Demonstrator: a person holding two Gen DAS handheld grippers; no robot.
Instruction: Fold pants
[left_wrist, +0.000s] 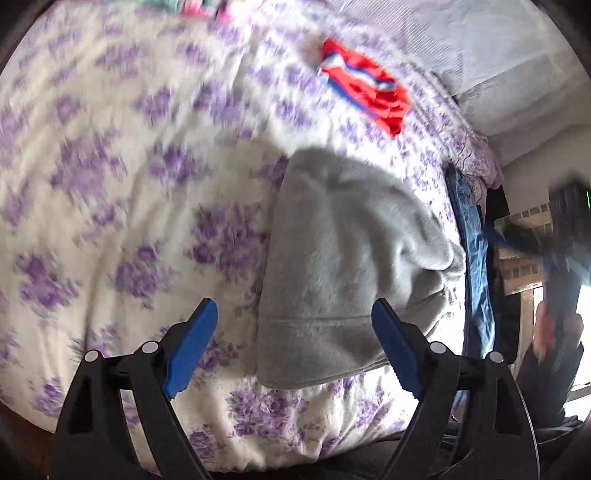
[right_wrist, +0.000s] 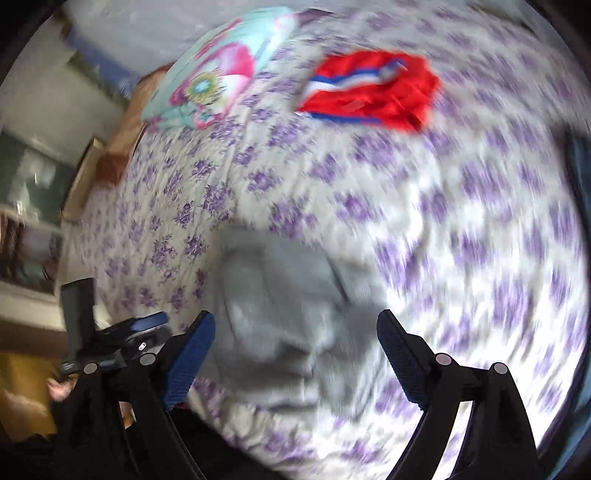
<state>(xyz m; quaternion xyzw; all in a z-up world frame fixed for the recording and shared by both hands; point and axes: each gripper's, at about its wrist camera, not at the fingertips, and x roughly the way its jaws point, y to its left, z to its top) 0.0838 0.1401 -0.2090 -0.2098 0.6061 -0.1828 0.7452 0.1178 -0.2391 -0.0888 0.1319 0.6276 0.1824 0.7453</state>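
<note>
From the left wrist, the left tongs (left_wrist: 294, 347) gape wide and empty over the folded grey pants (left_wrist: 343, 258) on the floral bed (left_wrist: 110, 184), while from the right wrist the right tongs (right_wrist: 295, 356) stand wide and empty, pants (right_wrist: 280, 314) at six o'clock below a red garment (right_wrist: 373, 92).

No writing I can read anywhere, no label or brand on my grippers' blue pads, none on the grey fleece pants (left_wrist: 343, 258), none on the red garment with blue and white stripes (right_wrist: 373, 90), both views blurred
</note>
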